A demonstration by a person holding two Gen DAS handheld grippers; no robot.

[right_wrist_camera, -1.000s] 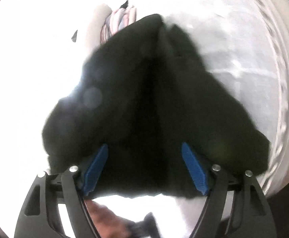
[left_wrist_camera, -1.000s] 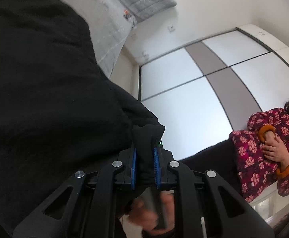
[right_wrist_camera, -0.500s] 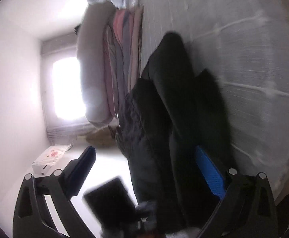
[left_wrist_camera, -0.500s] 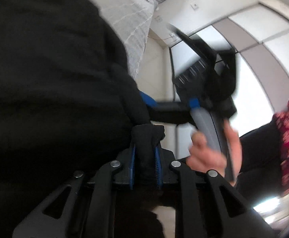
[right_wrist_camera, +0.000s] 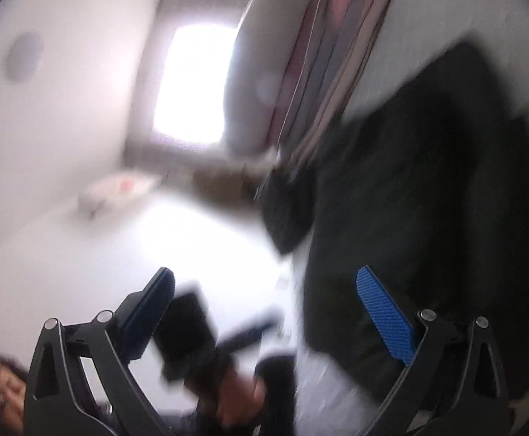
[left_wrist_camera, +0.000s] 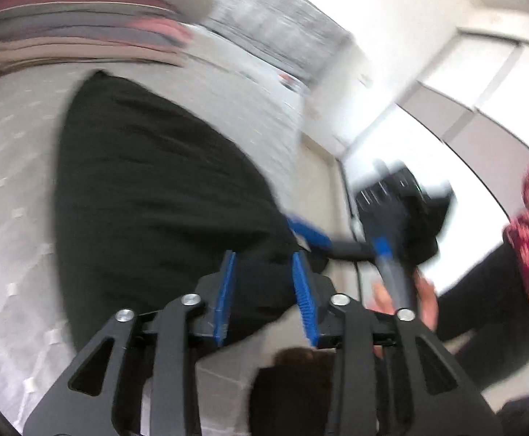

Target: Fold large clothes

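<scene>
**Black garment let go on the bed**

Our left gripper (left_wrist_camera: pixel 266 290) has just been opening, black garment (left_wrist_camera: pixel 155 189) between its parted pads. Our right gripper (right_wrist_camera: pixel 275 312) gapes wide, empty. The garment lies at the bed (left_wrist_camera: pixel 6 218) edge, near stacked blankets (left_wrist_camera: pixel 75 25).

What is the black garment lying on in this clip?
The black garment lies on a pale quilted bed cover, with a stack of folded blankets beyond it. Whatever is directly beneath the garment is covered.
</scene>
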